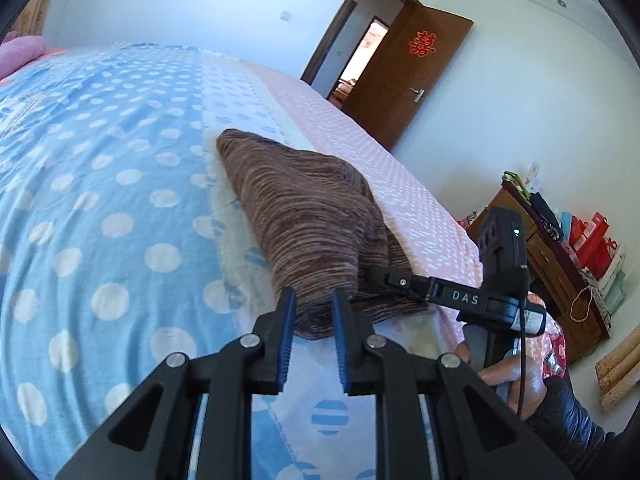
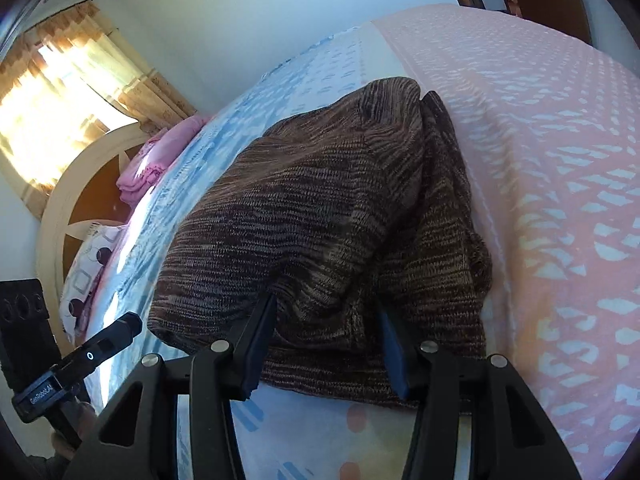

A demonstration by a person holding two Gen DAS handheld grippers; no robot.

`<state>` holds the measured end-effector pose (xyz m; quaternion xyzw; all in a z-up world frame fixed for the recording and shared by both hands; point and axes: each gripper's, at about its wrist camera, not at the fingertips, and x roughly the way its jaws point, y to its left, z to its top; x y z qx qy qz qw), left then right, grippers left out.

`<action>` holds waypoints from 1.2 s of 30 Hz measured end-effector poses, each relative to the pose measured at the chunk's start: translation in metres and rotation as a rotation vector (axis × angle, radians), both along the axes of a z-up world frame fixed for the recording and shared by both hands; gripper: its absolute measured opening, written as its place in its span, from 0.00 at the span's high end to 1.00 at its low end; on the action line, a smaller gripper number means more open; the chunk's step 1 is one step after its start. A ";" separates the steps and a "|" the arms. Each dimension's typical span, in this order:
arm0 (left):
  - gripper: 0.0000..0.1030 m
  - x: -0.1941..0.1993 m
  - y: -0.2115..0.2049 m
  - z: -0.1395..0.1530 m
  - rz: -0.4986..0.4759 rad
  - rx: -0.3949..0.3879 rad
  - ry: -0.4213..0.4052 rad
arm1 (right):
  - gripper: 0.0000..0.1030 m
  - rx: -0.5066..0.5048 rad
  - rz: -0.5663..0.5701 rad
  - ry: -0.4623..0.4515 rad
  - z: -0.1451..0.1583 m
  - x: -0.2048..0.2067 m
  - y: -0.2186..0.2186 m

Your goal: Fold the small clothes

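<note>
Close wrist views, shared brown garment [image 1: 312, 236]

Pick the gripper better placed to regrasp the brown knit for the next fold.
Right, probably. The right gripper stands open astride the knit's near edge, cloth between its fingers. The left gripper is nearly closed at the knit's corner, nothing between its pads.

Polka-dot bedsheet [image 1: 100, 184], open wooden door [image 1: 404, 80], pink blanket [image 2: 148, 164], curtains [image 2: 72, 76]

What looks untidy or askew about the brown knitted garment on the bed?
The brown knitted garment lies bunched in a lopsided, wedge-shaped heap on the bed sheet, its layers overlapping unevenly instead of squarely.
</note>
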<state>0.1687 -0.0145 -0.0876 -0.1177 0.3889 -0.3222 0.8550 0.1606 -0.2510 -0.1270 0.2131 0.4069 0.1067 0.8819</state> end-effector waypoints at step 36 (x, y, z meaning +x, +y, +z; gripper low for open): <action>0.80 0.116 -0.070 0.014 0.168 0.167 0.000 | 0.80 -0.390 -0.021 -0.155 0.091 0.073 -0.013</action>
